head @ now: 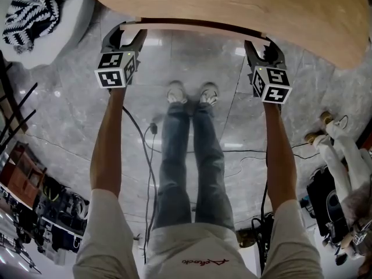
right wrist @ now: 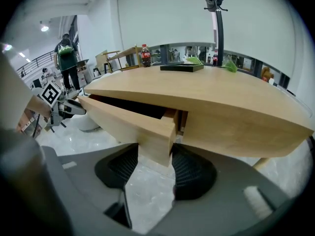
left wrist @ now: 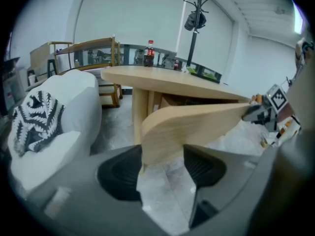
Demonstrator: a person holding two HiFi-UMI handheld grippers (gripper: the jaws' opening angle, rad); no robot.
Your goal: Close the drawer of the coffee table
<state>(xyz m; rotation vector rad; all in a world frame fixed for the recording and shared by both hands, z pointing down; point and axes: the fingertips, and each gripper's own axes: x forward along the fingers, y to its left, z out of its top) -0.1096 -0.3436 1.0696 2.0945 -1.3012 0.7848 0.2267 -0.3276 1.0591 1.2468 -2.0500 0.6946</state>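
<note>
The wooden coffee table (head: 232, 4) fills the top of the head view. Its drawer front (head: 192, 25) stands a little out from under the top, with a dark gap behind it. My left gripper (head: 124, 35) is at the drawer front's left end and my right gripper (head: 261, 45) at its right end. In the left gripper view the panel (left wrist: 197, 124) sits between the pads of the left gripper (left wrist: 162, 161), which is shut on it. The right gripper (right wrist: 155, 159) is likewise shut on the panel's end (right wrist: 128, 119).
A white seat with a zebra-striped cushion (head: 35, 16) stands to the left of the table. Cables (head: 152, 127) trail over the marble floor by the person's feet. Soft toys (head: 343, 150) lie at the right. A cola bottle (left wrist: 149, 53) stands on the tabletop.
</note>
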